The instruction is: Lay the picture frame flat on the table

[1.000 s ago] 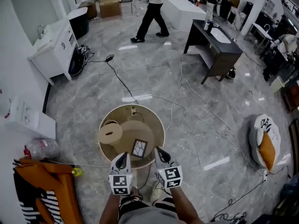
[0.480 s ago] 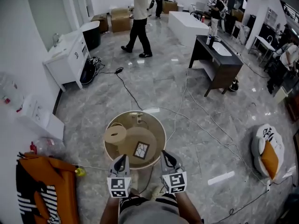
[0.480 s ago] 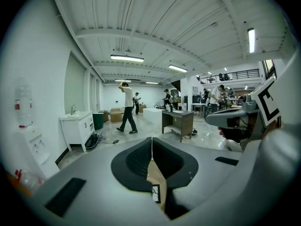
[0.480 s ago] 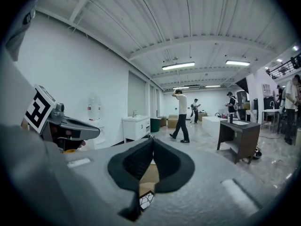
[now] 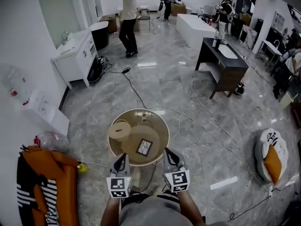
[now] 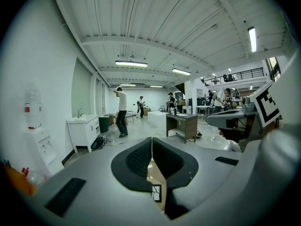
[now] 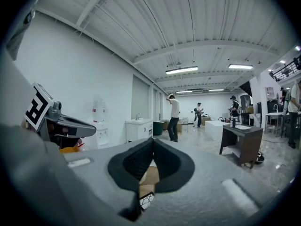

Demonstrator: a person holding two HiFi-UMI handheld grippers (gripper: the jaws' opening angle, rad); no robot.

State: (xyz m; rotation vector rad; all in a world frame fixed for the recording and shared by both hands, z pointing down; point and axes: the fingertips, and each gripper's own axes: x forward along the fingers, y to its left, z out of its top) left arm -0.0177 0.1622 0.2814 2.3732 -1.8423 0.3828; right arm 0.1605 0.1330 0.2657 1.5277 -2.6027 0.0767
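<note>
The picture frame lies flat on the round table, toward its near edge and a little to the right of centre, with its face turned up. Nothing props it and neither tool touches it, so I judge the laying-down as done.

That would explain how the tools are held. The left hand-held gripper and the right hand-held gripper hang side by side just off the table's near edge, pointing across it and only slightly down. Each has its jaws pressed together with nothing between them. Through the narrow slot beneath each closed pair, a sliver of the frame shows on the tabletop below. Held shut and short of the rim, they cannot snag or nudge what lies there.

The frame itself is small and rectangular, sitting skewed to the table's near edge. It has a thin dark border around a pale panel crossed by dark angular lines, like a geometric drawing. It rests on a lighter circular patch of the tabletop, just beside a beige round thing toward the left edge.
</note>
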